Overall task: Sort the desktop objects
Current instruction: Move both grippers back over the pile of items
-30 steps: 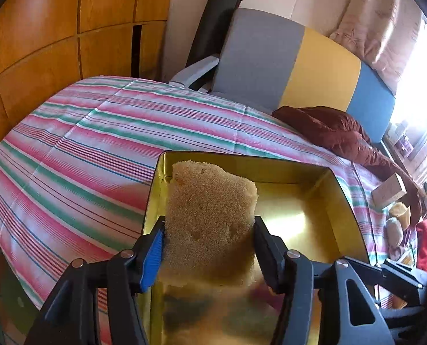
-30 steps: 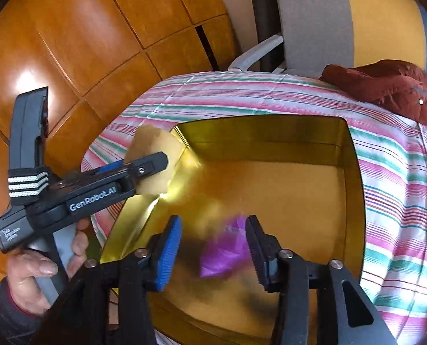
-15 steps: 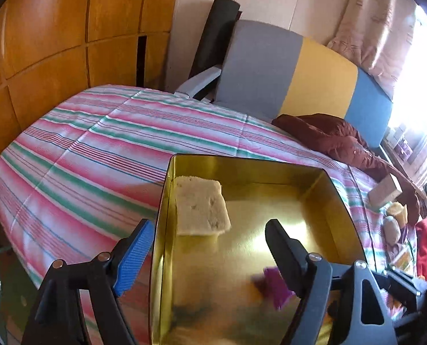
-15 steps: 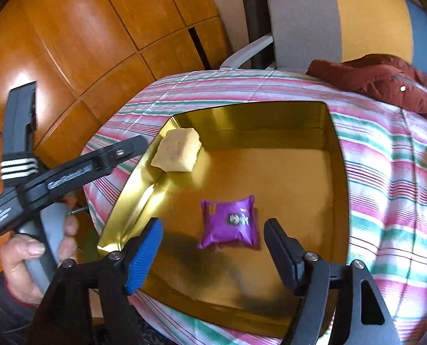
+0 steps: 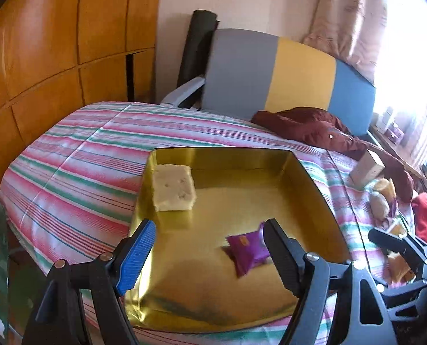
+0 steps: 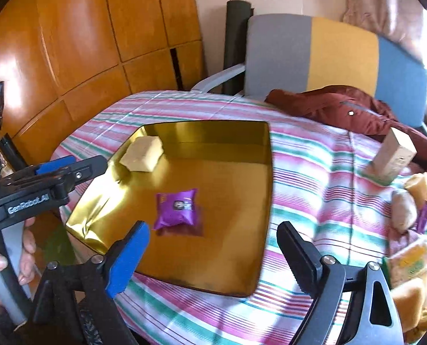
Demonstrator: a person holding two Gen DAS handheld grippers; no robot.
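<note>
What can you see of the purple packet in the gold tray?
The purple packet is a small pillow-shaped sealed wrapper, glossy like foil or plastic, with crimped ends, an orange mark at one corner and a dark printed label I cannot read. It lies flat on the floor of the gold tray, near the middle, apart from the pale sponge block. Neither gripper touches it.

A striped cloth point(image 6: 299, 169) covers the table; behind it stands a chair point(image 6: 314, 54) (grey, yellow and blue), with a maroon garment point(image 6: 342, 106) and wooden panelling point(image 6: 84, 43).
</note>
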